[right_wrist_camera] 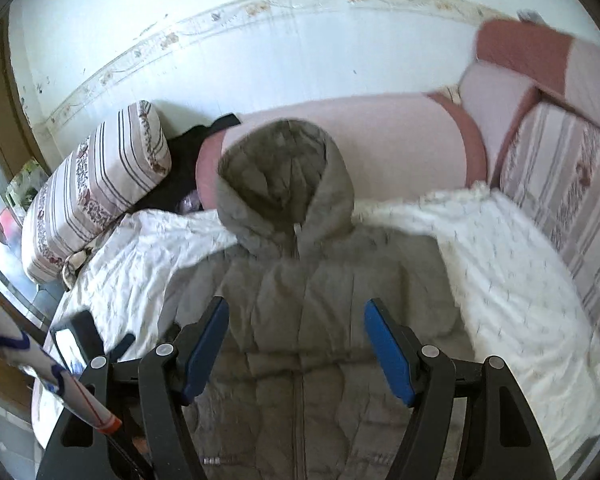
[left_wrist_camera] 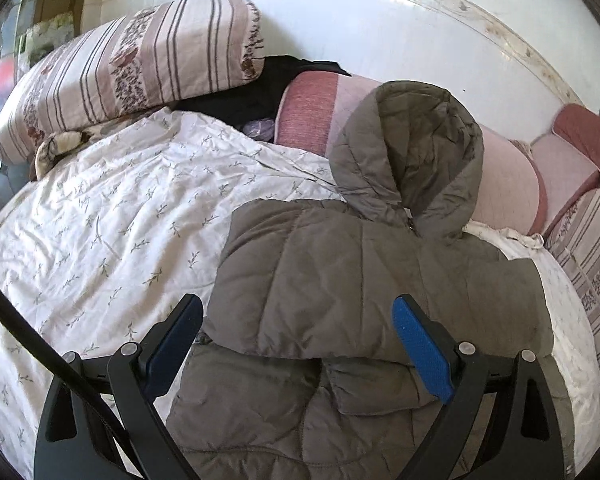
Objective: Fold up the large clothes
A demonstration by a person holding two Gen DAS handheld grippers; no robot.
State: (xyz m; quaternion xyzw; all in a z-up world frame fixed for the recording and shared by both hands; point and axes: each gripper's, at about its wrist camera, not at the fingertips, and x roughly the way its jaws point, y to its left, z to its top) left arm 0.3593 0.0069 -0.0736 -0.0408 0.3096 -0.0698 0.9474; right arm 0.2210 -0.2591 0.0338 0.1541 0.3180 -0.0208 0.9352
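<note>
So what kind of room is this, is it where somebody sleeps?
Most likely yes, a bedroom at home. A bed with a white leafy sheet fills the view, striped pillows and a pink bolster sit against the wall, and a grey hooded jacket lies on the sheet.

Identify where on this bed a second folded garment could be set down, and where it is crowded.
Free: the white quilt left of the jacket, below the striped pillow; a narrower strip right of the jacket. Crowded: the head end, where pillow, black cloth and pink bolster meet.
</note>
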